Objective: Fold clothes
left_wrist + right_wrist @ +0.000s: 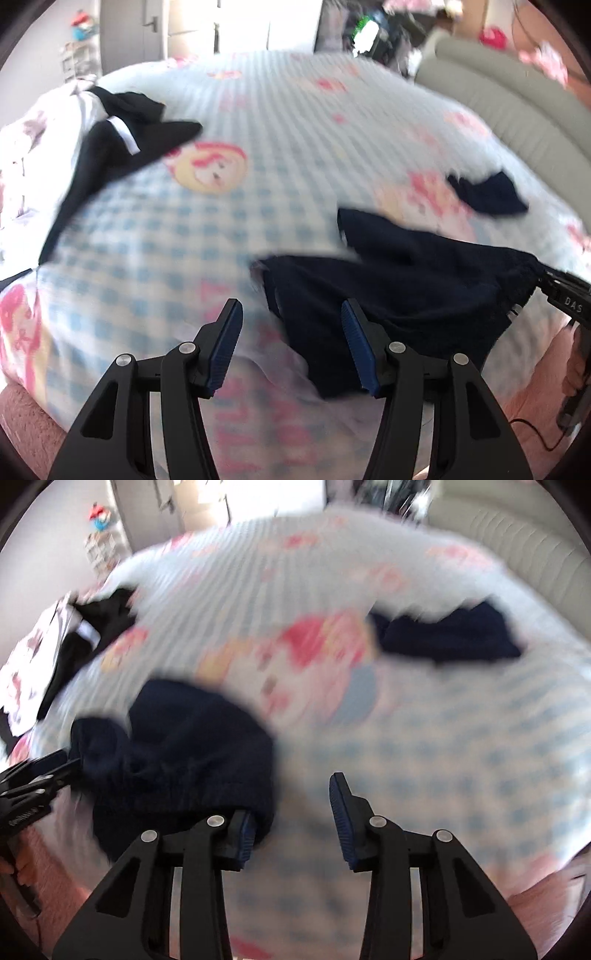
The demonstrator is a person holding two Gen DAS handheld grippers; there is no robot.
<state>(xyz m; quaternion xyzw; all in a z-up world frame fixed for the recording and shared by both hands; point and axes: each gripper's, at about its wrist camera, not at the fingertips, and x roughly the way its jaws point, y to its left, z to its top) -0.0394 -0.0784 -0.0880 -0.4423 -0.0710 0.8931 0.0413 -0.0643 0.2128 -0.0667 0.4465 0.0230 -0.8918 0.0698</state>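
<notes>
Both grippers hover with fingers spread wide over the checked bed (155,236): the left gripper (291,347) beside a crumpled navy garment (399,295), the right gripper (295,830) at the same garment's edge, its left finger touching the cloth. A smaller navy piece (447,635) lies farther off; black clothes (122,147) are heaped at left.

Open checked bed (280,122) stretches ahead between the black clothes pile (122,147) on its left and a small navy piece (487,194) right; the navy garment (406,280) blocks the near edge.
</notes>
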